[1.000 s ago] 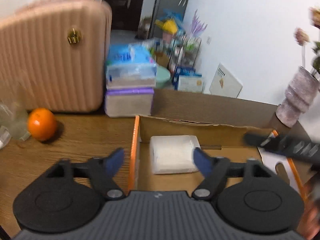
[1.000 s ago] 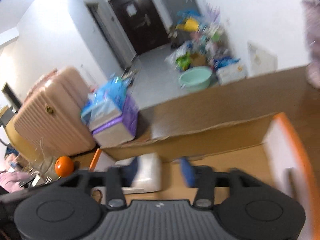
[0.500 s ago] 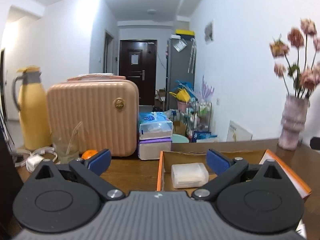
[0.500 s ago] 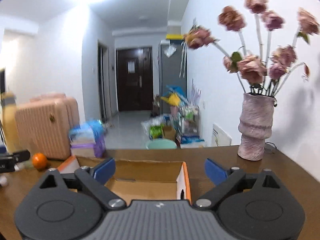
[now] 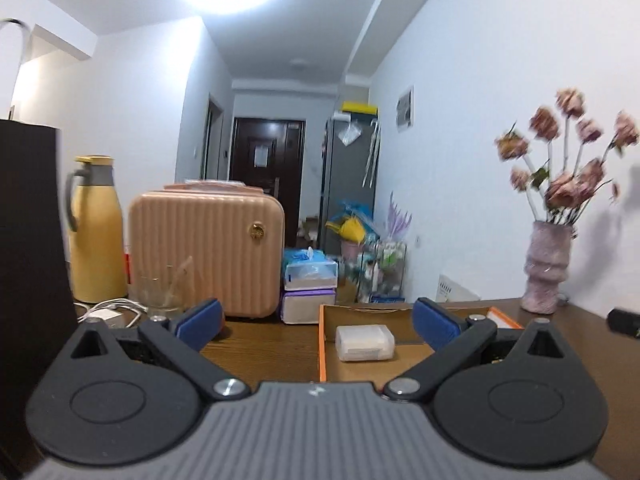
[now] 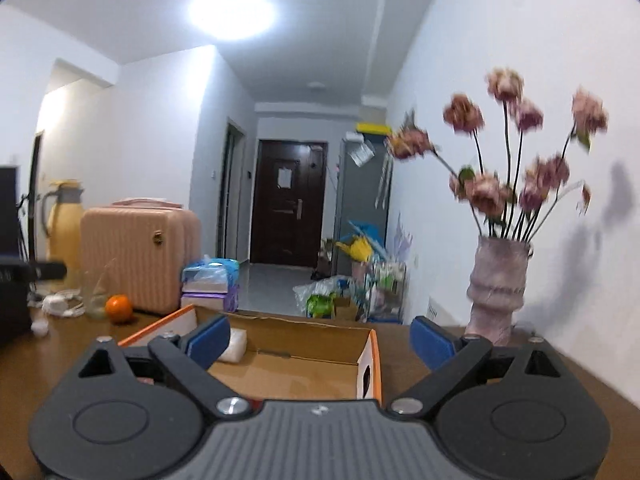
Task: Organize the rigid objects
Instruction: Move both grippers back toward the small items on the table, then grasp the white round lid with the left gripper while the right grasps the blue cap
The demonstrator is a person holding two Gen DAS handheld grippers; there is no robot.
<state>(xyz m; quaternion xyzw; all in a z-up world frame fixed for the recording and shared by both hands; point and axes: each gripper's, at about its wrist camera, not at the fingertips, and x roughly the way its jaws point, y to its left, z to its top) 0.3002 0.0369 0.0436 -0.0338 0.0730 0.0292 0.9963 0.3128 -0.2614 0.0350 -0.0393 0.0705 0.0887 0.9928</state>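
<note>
Both grippers have pulled back and levelled out since a second ago, when they were tilted down over the cardboard box; now each looks flat along the worktop (image 5: pixel 260 344) toward the hallway. Going left to right: a yellow thermos (image 5: pixel 95 228), a white charger and cable (image 5: pixel 108 312) and a clear glass (image 5: pixel 162 294) stand at the far left, out of the sorting area, with the pink case (image 5: pixel 206 254) and stacked tissue packs (image 5: pixel 308 292) behind. An orange (image 6: pixel 119 308) sits beside the glass, loose on the wood, likely a candidate for sorting. The left gripper (image 5: pixel 316 322) is spread wide and holds nothing. Just ahead of it the orange-edged cardboard box (image 5: pixel 322 344) lies open-topped so things can be dropped in; a white plastic case (image 5: pixel 365 342) already rests on its floor near the left wall. The right gripper (image 6: pixel 320 340) is likewise released and empty, hovering over the box's near edge. A vase of flowers (image 6: pixel 498 284) stands at the right, well apart
</note>
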